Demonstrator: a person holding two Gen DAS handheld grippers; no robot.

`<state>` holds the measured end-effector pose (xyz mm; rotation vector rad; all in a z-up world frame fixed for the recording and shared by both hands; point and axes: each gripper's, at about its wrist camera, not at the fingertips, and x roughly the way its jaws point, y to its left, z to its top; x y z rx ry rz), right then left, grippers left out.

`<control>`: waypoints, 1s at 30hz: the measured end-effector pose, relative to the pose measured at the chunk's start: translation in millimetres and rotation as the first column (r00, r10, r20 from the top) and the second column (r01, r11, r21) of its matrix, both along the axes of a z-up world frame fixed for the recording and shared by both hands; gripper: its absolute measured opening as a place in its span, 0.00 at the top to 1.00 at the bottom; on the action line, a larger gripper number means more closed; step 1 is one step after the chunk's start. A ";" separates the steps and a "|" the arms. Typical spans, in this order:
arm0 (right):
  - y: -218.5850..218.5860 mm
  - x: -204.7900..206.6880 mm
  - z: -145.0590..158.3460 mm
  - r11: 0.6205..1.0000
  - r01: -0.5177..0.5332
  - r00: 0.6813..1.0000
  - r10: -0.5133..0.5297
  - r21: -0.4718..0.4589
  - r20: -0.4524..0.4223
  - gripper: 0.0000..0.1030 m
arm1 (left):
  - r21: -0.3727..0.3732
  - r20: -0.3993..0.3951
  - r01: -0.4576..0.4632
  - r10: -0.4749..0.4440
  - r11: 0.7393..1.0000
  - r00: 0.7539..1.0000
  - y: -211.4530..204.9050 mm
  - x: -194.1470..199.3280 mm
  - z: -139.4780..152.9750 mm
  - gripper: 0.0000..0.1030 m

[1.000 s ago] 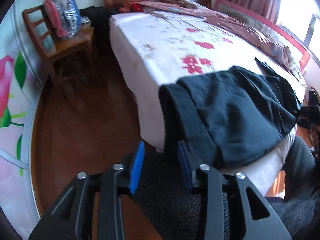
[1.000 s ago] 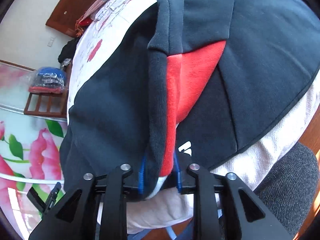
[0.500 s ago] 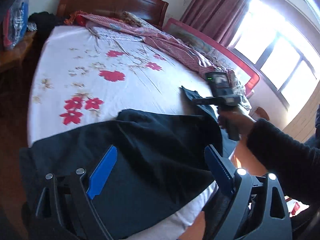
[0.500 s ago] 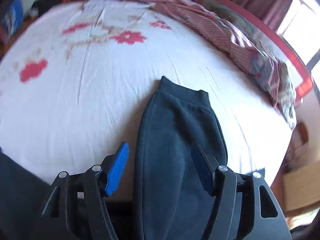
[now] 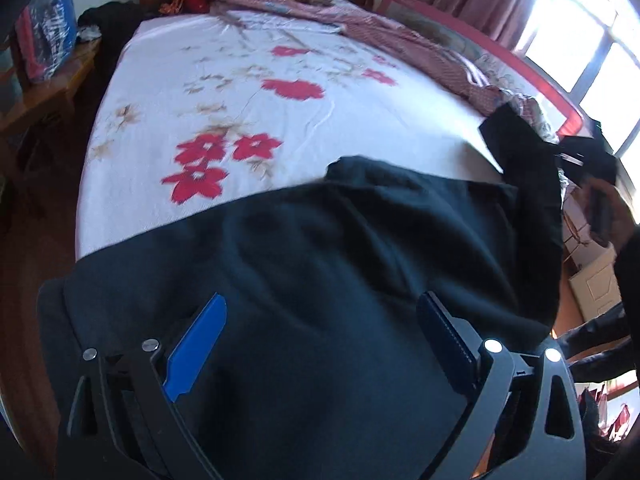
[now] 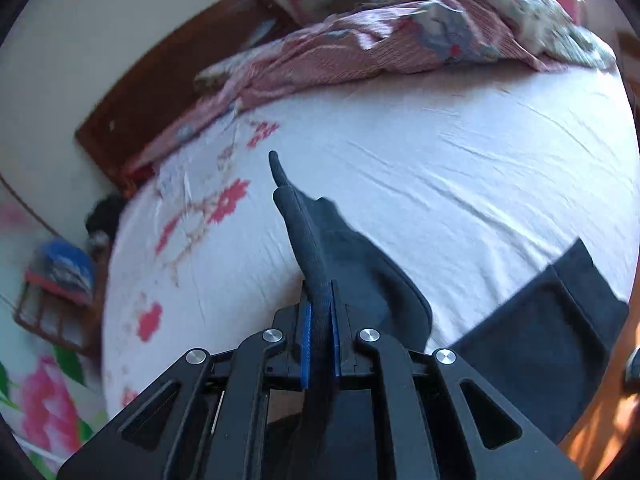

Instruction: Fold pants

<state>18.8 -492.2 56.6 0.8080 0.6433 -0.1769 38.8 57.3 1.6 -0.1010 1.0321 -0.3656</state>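
Note:
Dark navy pants (image 5: pixel 320 264) lie across the near edge of a bed with a white, red-flowered sheet (image 5: pixel 240 92). My left gripper (image 5: pixel 320 344) is open, its blue pads spread wide just above the pants' broad part, holding nothing. My right gripper (image 6: pixel 319 320) is shut on a ribbed cuff of the pants (image 6: pixel 308 248) and lifts it above the sheet (image 6: pixel 460 160); the cuff stands up between the jaws. Another part of the pants (image 6: pixel 552 320) lies flat at the right. In the left wrist view the lifted leg end (image 5: pixel 516 140) shows at far right.
A crumpled pink striped quilt (image 6: pixel 360 56) lies along the far side of the bed by the wooden headboard (image 6: pixel 168 96). A wooden chair with a bagged bundle (image 5: pixel 48 36) stands left of the bed. Brown wooden floor (image 5: pixel 24 280) runs along the bed's left.
My right gripper has closed on the leg cuff and raised it off the sheet. My left gripper stays open and has shifted lower over the pants.

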 end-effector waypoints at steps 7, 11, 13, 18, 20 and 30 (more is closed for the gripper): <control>-80.0 -143.0 -150.7 0.860 0.310 0.945 -0.324 0.405 -0.036 0.97 | 0.133 -0.019 0.020 -0.018 0.991 1.000 12.4 -14.7 -20.8 0.06; -73.2 -143.0 -149.5 0.878 0.269 0.952 -0.306 0.395 0.032 0.96 | 0.177 -0.032 0.023 -0.018 0.984 0.999 11.9 -12.8 -21.2 0.06; -68.9 -136.4 -143.5 0.881 0.243 0.961 -0.277 0.406 0.026 0.96 | 0.193 -0.035 0.019 -0.012 0.981 0.999 12.0 -13.2 -20.1 0.06; -63.8 -145.2 -133.1 0.873 0.240 0.963 -0.270 0.424 0.011 0.96 | 0.206 -0.032 0.006 0.001 0.978 0.999 20.7 -17.8 -16.7 0.06; -66.5 -144.0 -135.2 0.901 0.264 0.964 -0.258 0.345 -0.064 0.96 | 0.215 -0.023 0.011 -0.006 0.977 1.000 25.3 -18.5 -16.9 0.06; 12.3 -145.0 -92.2 0.953 0.132 0.991 -0.117 0.271 -0.072 0.92 | 0.206 0.108 -0.028 0.006 0.978 0.994 54.1 -48.9 31.7 0.07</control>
